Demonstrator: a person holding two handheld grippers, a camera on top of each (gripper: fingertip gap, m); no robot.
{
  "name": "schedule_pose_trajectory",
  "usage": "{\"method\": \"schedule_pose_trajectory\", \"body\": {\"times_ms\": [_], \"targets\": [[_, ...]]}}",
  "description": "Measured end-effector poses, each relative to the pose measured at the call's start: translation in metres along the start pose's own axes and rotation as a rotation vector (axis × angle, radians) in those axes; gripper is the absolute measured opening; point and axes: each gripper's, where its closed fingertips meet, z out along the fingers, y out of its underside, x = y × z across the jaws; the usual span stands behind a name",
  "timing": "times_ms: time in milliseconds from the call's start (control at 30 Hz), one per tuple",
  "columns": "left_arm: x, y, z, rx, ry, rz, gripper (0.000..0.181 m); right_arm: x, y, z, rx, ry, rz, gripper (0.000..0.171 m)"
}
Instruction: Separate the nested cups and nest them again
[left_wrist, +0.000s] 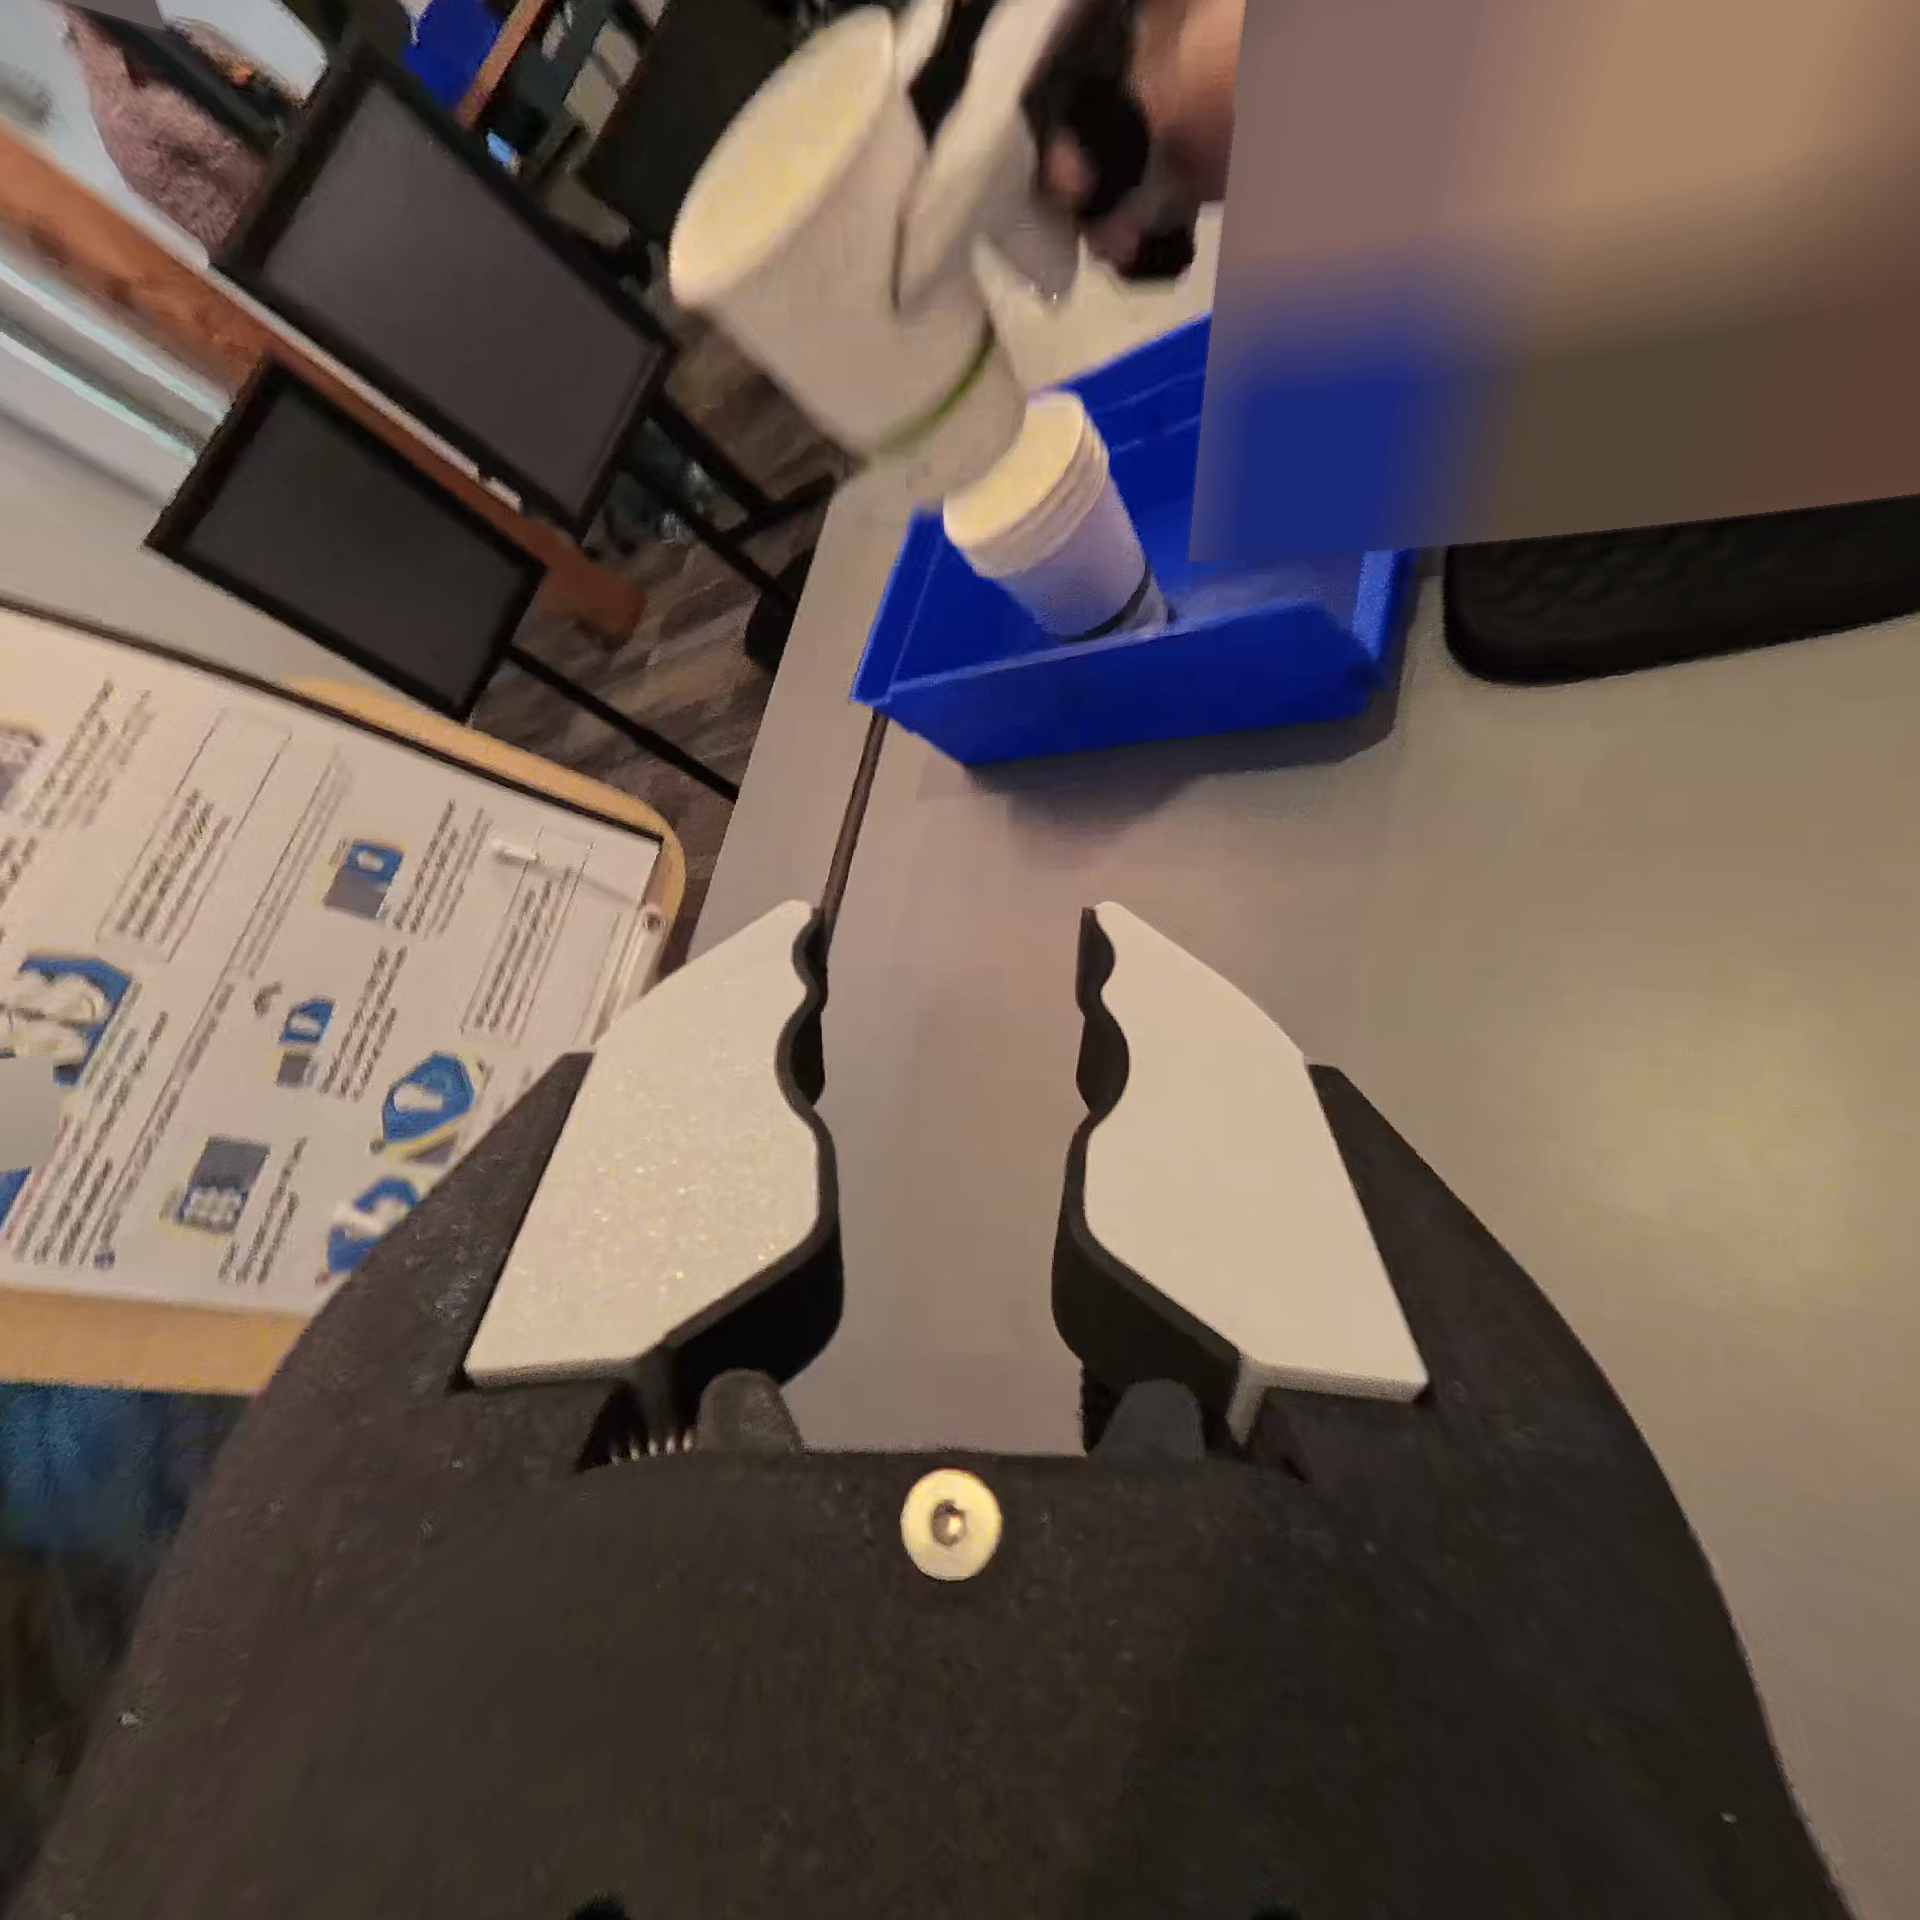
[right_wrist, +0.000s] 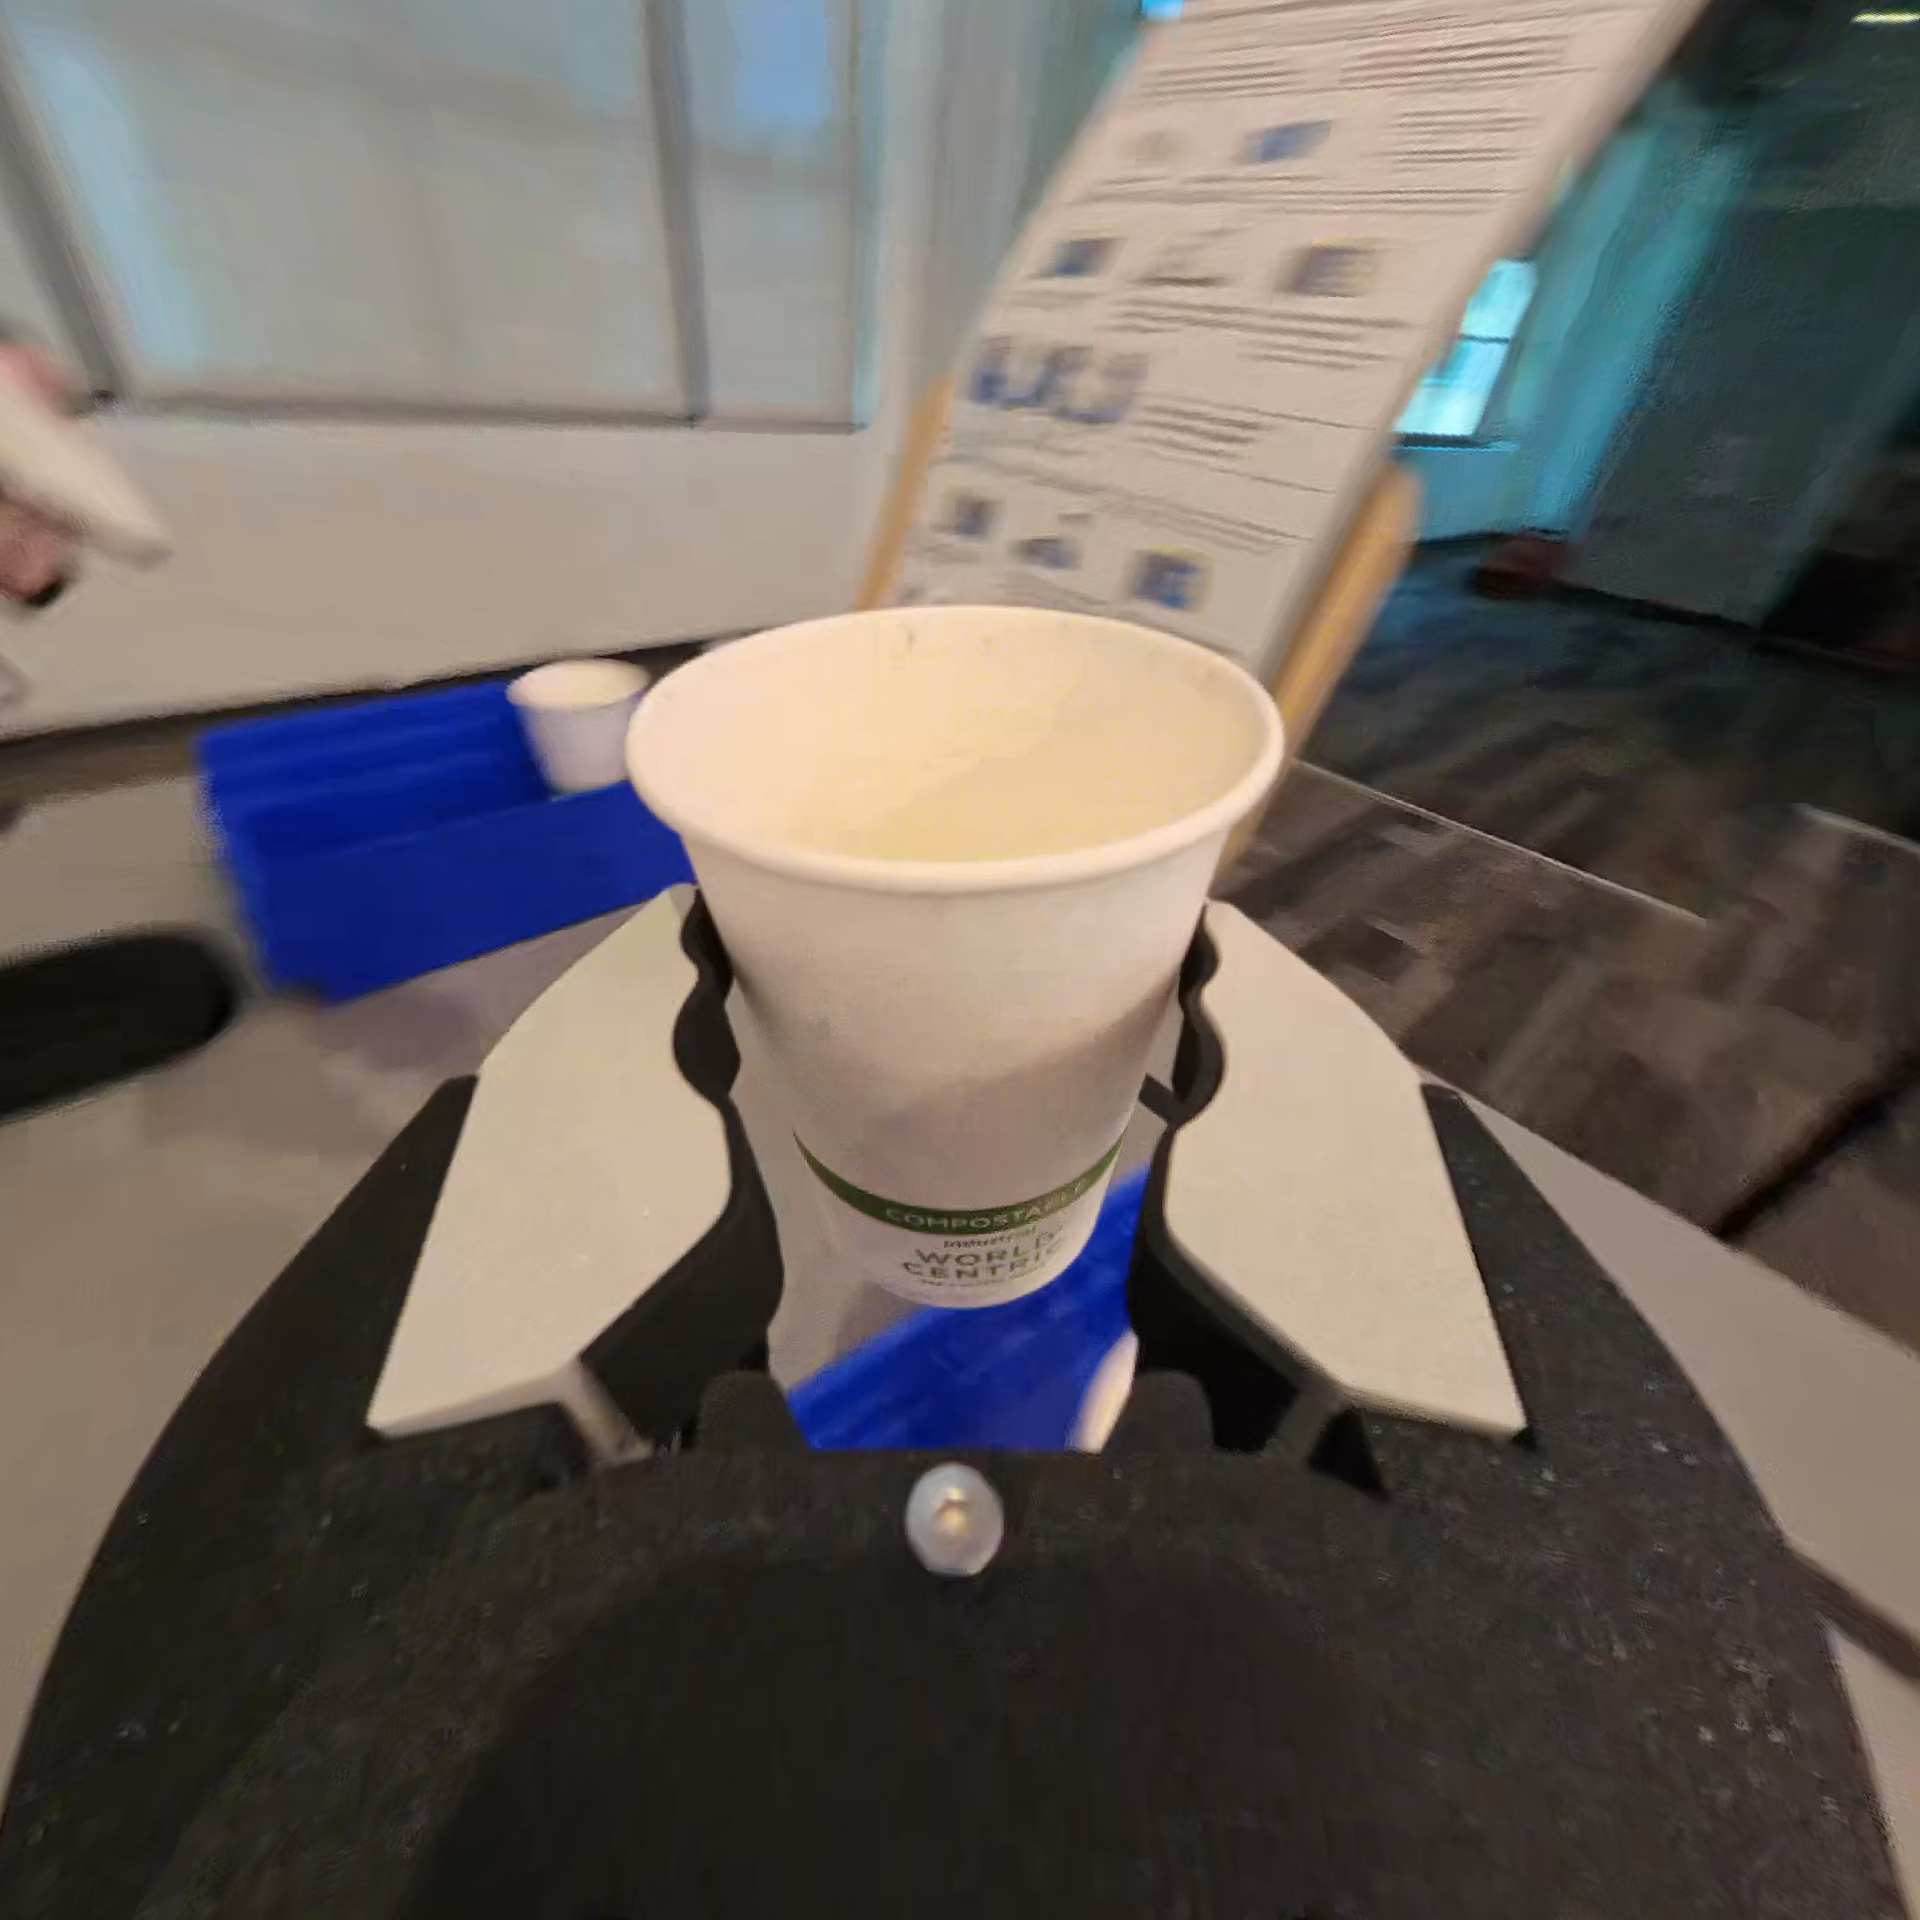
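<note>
The right gripper (right_wrist: 940, 997) clamps one white paper cup (right_wrist: 951, 883) in the air; the left gripper (left_wrist: 948, 914) is parted and empty. The remaining stack (left_wrist: 1049, 514) stands in the blue bin (left_wrist: 1122, 675) at 12 o'clock from the left gripper. Judged step: separation done; re-nesting requires aligning the cup base over the stack.

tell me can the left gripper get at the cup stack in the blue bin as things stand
Probably yes: the left gripper is open and empty, with bare table up to the blue bin; the held cup hovers above the stack.

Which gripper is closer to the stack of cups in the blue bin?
Right. The right gripper, holding a cup, hovers just above the stack of cups; the left gripper sits farther back over the table.
</note>
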Motion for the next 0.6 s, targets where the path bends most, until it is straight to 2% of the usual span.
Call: {"method": "schedule_pose_trajectory", "body": {"times_ms": [67,133,200,300,600], "targets": [[0.006,0.021,0.003,-0.091,0.000,0.022,0.046,0.051,0.019,-0.023,0.004,0.153,0.094,0.083],[0.012,0.035,0.006,-0.157,-0.006,0.049,0.047,0.073,0.039,-0.032,0.005,0.174,0.160,0.083],[0.019,0.040,0.007,-0.179,0.006,0.063,0.048,0.079,0.054,-0.032,-0.001,0.144,0.214,0.083],[0.026,0.037,0.007,-0.179,0.016,0.074,0.047,0.087,0.071,-0.028,-0.062,0.183,0.164,0.084],[0.033,0.030,0.004,-0.187,0.028,0.094,0.047,0.083,0.106,-0.026,-0.260,0.139,0.170,0.085]]}}
